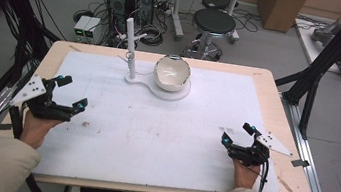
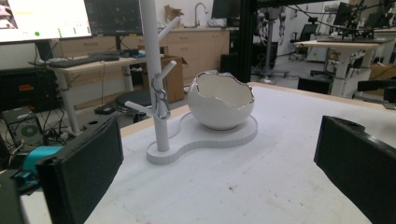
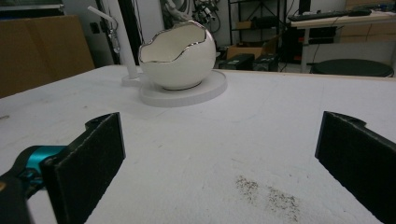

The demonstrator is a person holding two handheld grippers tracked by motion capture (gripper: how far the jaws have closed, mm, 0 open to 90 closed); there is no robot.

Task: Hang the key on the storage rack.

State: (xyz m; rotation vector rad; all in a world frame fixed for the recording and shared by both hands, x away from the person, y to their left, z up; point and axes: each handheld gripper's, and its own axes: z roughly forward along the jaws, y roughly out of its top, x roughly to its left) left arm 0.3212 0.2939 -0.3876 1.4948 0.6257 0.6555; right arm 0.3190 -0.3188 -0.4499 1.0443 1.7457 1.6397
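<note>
Left gripper (image 1: 72, 93), held in the person's left hand (image 1: 35, 127) near the left edge of the white table surface (image 1: 152, 139); jaws spread wide, nothing between them. Right gripper (image 1: 239, 133), held in the right hand (image 1: 247, 173) near the right front of the surface; jaws likewise spread wide and empty. Both grippers point forward toward the far middle of the table.

Ahead of the left gripper and to its right, well apart from it: a white stand with branching pegs (image 2: 154, 74), upright on one lobe of a white base (image 2: 205, 137). A small silver ring-like piece (image 2: 161, 102) hangs on one peg. On the wider lobe of the same base sits a white eggshell-shaped bowl (image 2: 222, 105) with a jagged silver rim, opening upward.

Ahead of the right gripper and to its left, well apart: the same bowl (image 3: 177, 56), with the stand just beyond it. A patch of dark specks (image 3: 268, 193) lies on the surface between the right gripper's jaws.
</note>
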